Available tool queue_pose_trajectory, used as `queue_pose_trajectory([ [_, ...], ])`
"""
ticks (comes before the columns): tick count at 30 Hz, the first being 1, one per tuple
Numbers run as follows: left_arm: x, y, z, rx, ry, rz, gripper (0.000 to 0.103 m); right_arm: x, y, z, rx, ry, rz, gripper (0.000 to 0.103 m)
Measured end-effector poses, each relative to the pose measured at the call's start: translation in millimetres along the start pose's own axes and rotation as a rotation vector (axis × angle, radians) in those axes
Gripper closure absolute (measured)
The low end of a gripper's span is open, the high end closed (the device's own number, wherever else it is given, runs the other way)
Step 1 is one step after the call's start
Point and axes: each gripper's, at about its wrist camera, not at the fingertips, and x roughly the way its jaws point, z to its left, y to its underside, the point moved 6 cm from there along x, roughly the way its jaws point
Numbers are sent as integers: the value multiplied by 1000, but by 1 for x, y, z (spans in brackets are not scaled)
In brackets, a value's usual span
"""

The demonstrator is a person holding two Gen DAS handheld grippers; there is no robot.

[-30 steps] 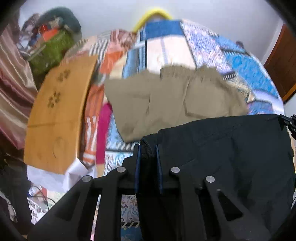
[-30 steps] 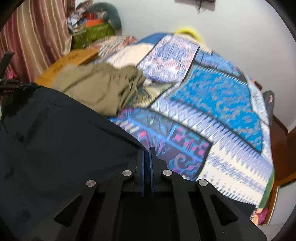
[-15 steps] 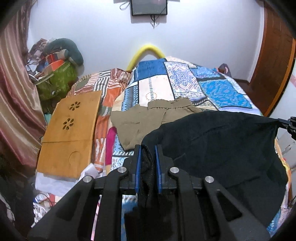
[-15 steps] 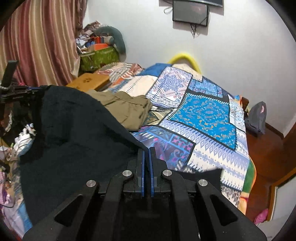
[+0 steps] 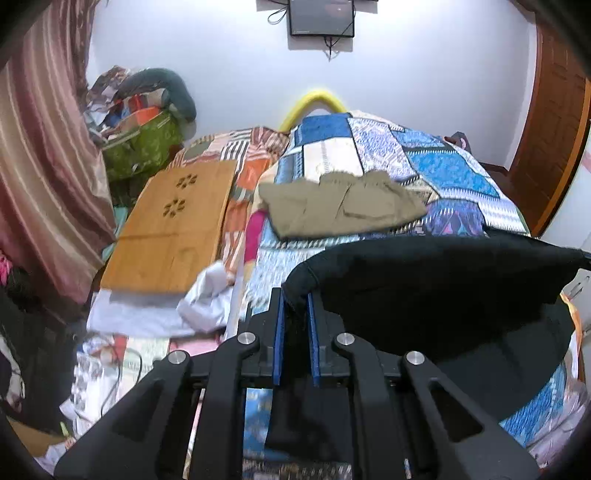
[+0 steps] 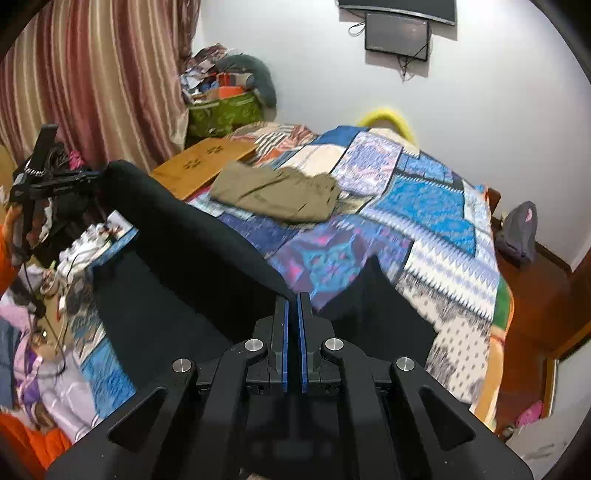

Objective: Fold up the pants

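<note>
From the left wrist, the left gripper (image 5: 294, 295) is clenched on a corner of the black pants (image 5: 436, 280), with cloth bunched between its blue pads. The pants hang in the air as a wide sheet running from the jaws out toward 3 o'clock, above the near end of the bed (image 5: 454, 173). No fold shows in them, so I judge the task barely begun: the pants are lifted and spread, and laying them flat and folding them is all left to do. At 12 o'clock a khaki garment (image 5: 343, 206) lies on the quilt, apparently folded. A wooden board (image 5: 173, 229) lies at 10 o'clock, a striped curtain (image 5: 44, 177) at 9, a green bag (image 5: 147, 147) beyond it, a screen (image 5: 321, 16) on the white wall and a wooden door (image 5: 554, 122) at 2.

From the right wrist, the right gripper (image 6: 293, 310) is clamped on the opposite corner, its pads almost touching with thin cloth between them. The pants stretch from its jaws up toward 10 o'clock, where the other gripper holds the far corner, and their lower part drapes over the bed's near edge. The patchwork quilt fills 12 to 3 o'clock, with plenty of open space for laying the pants down. A grey backpack (image 6: 517, 232) sits on the wooden floor at 3 o'clock, and clutter covers the floor at 8.
</note>
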Motion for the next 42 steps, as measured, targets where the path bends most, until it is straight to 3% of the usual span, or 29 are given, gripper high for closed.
queue_pose_trajectory([
  [7, 0, 65, 10, -23, -28, 56, 97, 3, 46, 32, 13, -48, 57, 99],
  [9, 7, 85, 12, -22, -54, 87, 103, 6, 56, 37, 20, -52, 72, 99],
  [15, 31, 143, 32, -67, -99, 198, 103, 23, 83, 37, 78, -55, 117, 99],
  [19, 35, 157, 36, -107, -86, 230, 103, 27, 94, 41, 89, -42, 144, 97],
  [29, 18, 95, -5, -80, -39, 146, 101, 4, 81, 41, 78, -56, 151, 87],
  [32, 16, 70, -31, -32, -22, 118, 96, -11, 70, 37, 49, -21, 118, 66],
  [36, 16, 36, -68, 11, 25, 78, 90, -25, 52, 26, 40, 10, 71, 65],
  [42, 23, -8, -114, 65, 70, 11, 70, -11, 21, -2, 84, 41, 34, 65],
])
